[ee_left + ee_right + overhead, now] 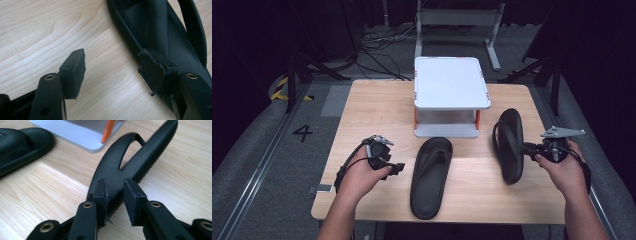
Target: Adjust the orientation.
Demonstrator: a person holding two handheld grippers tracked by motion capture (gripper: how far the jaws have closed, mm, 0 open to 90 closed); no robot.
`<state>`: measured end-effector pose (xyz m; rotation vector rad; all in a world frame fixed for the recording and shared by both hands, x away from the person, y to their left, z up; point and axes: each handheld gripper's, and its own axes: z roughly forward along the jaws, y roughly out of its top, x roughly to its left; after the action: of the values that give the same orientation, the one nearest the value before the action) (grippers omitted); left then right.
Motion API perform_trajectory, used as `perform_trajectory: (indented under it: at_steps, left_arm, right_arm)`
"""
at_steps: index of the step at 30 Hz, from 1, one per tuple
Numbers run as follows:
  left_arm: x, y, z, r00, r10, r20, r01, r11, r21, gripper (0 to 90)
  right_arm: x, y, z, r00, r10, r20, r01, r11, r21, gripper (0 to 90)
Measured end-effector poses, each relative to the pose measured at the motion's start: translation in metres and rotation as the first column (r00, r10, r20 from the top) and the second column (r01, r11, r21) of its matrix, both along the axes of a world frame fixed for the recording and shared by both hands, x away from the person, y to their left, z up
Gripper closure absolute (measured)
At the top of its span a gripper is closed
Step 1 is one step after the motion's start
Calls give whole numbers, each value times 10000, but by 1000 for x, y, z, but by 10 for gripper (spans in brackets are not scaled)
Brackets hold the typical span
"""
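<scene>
Black rubber sits between the jaws of my right gripper (114,195), which have closed onto the edge of the right slipper (509,145) and hold it tipped up on its side near the right edge of the table (362,107); in the right gripper view the pads press the sole from both sides, strap arching away beyond them. My left gripper (113,72) stands wide open with nothing in it, hovering low over the wood just beside the left slipper (431,176), whose rim runs past the far pad in the left gripper view. That slipper lies flat, sole down, toward the front middle of the table. I judge the work as about half begun: 1 slipper is gripped and lifted on edge, the other not yet grasped, and neither rests on the white 2-tier rack (451,82) at the back centre, which looks like the likely place for them. Its top shelf is bare. Nothing blocks the path from either slipper to the rack, though the orange posts (477,120) narrow the lower shelf opening
</scene>
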<state>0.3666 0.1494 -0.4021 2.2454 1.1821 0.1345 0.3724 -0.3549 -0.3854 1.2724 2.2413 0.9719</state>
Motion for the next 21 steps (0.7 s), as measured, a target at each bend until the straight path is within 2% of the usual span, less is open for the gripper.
perform_trajectory:
  at_steps: [3, 5, 7, 10, 12, 15, 17, 18, 21]
  left_arm:
    - [5, -5, 1, 9999, -152, 6, 152, 9999, -27, 378]
    - [7, -8, 0, 9997, -224, 8, 224, 9997, -3, 377]
    - [8, -9, 0, 9996, -265, -53, 265, 9996, -28, 377]
    - [10, -12, -1, 9993, -376, -26, 376, 9993, 32, 377]
    - [10, -13, -1, 9994, -343, -29, 343, 9994, -38, 376]
    - [10, -11, -1, 9994, -338, -41, 338, 9994, -35, 377]
    - [9, -9, -2, 9996, -270, -49, 270, 9996, -23, 376]
    - [8, -8, -3, 9996, -263, -95, 263, 9997, -28, 376]
    - [3, -3, -5, 9999, -44, -143, 44, 10000, 19, 376]
  right_arm:
    - [-3, -9, -4, 9995, -323, -68, 322, 9994, -128, 733]
    - [-4, -16, -9, 9983, -398, -430, 399, 9992, 30, 725]
    - [-4, -17, -11, 9980, -418, -482, 421, 9991, 32, 724]
    - [-2, -23, -23, 9940, -621, -900, 619, 9981, -47, 719]
    - [-2, -28, -27, 9922, -776, -973, 775, 9970, -45, 704]
    - [-1, -33, -27, 9918, -979, -819, 993, 9950, 138, 632]
    - [3, -37, -27, 9913, -1205, -521, 1221, 9921, 278, 538]
    - [7, -40, -28, 9900, -1349, -405, 1359, 9904, 242, 494]
    - [20, -45, -33, 9862, -1628, -290, 1630, 9866, 63, 462]
